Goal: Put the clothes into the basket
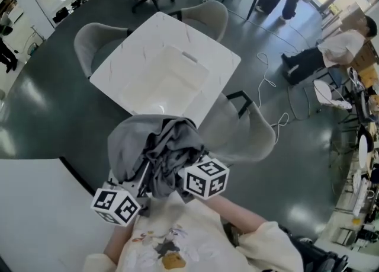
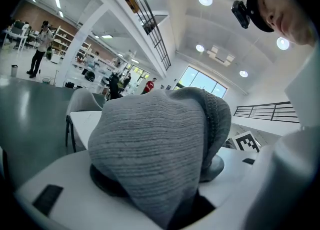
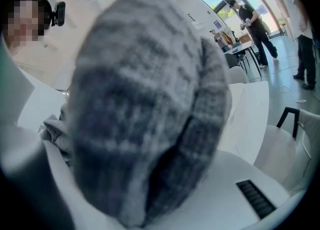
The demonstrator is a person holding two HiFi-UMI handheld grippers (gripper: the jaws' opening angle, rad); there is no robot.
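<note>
Grey knitted garment [image 1: 155, 146] bunched up and hanging in the air on the near side of the white square counter [image 1: 136, 45], not yet over the white rectangular plastic basket [image 1: 198, 63] that sits in the middle of it. Left gripper [image 1: 133, 185] has its fingers spread fairly wide around a thick wad of the knit; right gripper [image 1: 189, 176] has its fingers narrow, pinched on a thinner fold, and in both gripper views the cloth fills the frame. A pale grey chair [image 1: 251, 131] stands just to the right, below the bundle. Good play from here, by my reading: carry both hands together towards the far side, lift the loose hem over the near rim, centre the bundle above the basket, then let go with both at once so nothing drapes outside.
</note>
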